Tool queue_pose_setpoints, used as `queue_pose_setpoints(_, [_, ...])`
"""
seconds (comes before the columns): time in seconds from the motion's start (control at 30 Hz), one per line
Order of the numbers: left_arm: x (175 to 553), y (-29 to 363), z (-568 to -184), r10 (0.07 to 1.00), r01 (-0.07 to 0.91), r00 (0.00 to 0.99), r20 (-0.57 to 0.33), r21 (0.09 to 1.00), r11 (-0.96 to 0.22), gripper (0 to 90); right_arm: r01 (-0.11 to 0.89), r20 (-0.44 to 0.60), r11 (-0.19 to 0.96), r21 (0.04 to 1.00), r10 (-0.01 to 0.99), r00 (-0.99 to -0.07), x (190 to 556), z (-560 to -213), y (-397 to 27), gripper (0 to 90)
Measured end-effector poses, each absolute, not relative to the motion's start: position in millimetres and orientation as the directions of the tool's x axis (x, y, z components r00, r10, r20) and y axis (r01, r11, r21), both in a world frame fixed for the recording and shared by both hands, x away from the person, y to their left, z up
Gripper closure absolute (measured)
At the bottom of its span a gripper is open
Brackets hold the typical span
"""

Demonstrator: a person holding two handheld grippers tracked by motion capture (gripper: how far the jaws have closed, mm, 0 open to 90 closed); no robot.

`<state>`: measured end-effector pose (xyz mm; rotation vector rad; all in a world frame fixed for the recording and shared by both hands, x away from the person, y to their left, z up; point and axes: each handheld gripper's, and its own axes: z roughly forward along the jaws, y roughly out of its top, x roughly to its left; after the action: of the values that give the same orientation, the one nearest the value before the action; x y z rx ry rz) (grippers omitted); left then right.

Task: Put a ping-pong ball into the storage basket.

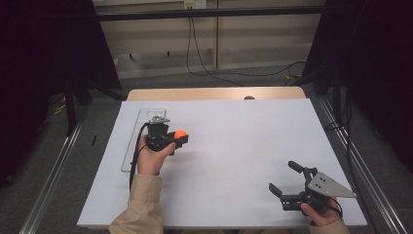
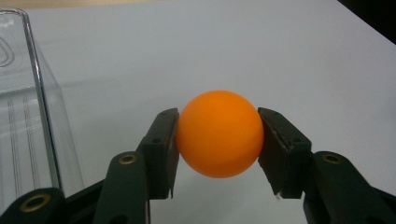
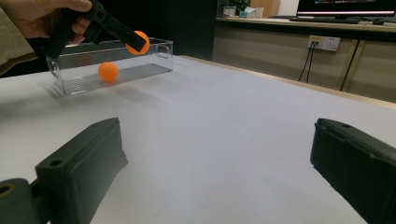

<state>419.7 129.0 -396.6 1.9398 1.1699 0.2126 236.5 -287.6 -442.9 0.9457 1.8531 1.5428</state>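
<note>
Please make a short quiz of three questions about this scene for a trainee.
1. True or false: the left claw is shut on an orange ball.
2. What lies inside the clear tray? A) a second ball B) a cup C) a spoon
3. How do the jaws of the right claw stand?

Key:
1. True.
2. A: a second ball lies on the tray floor.
3. Wide open, with nothing between them.

White table (image 1: 234, 146), wall socket (image 3: 324, 43), floor cables (image 1: 204, 68) (dark), monitor (image 3: 345, 6)
</note>
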Motion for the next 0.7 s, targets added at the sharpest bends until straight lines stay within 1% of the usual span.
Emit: queue_pose_setpoints(0.7, [418.7,136.7,-389.8,0.801,0.662,0.535,-0.268,0.722,-0.201,50.8,0.172,0.029,0.095,0.98,0.796,-0.605,236.5,-443.0,-287.5,2.1])
